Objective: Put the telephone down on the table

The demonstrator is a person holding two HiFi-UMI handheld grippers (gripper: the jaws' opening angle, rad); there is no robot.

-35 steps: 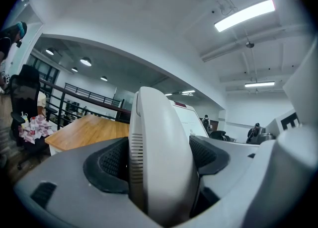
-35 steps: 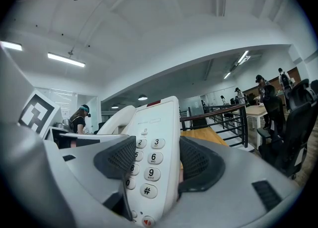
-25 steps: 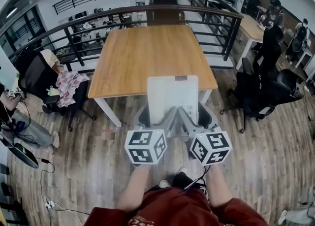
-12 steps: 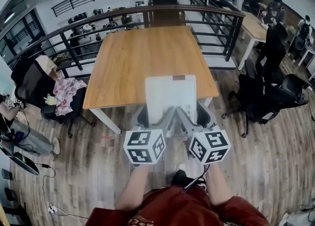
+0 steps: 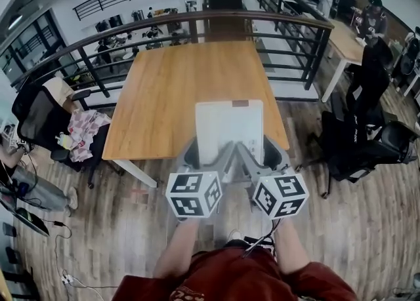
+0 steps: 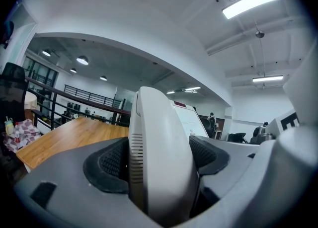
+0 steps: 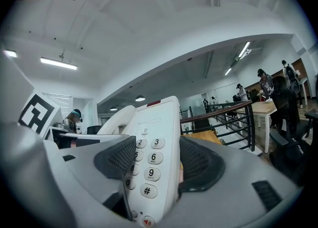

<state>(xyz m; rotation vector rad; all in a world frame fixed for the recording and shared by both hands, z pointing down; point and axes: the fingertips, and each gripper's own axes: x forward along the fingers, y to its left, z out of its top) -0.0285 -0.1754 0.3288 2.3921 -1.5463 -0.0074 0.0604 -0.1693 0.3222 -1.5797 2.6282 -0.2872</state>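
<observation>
A white telephone [image 5: 229, 129] hangs in the air over the near edge of a wooden table [image 5: 190, 77]. My left gripper [image 5: 197, 155] is shut on the handset side of the telephone [image 6: 161, 162]. The right gripper [image 5: 262, 154] is shut on the keypad side of the telephone [image 7: 151, 165], where the number keys show between the dark pads. In the head view both marker cubes sit below the phone, close together. The table top [image 6: 64, 135] lies to the left beyond the phone in the left gripper view.
A black railing [image 5: 289, 37] runs behind and to the right of the table. A chair with clothes [image 5: 62, 122] stands at the left, black office chairs [image 5: 367, 136] at the right. People stand by another table [image 5: 348, 31] far right.
The view has shifted a little; the table edge now lies slightly nearer under the phone. Both grippers still grip the telephone as before.
</observation>
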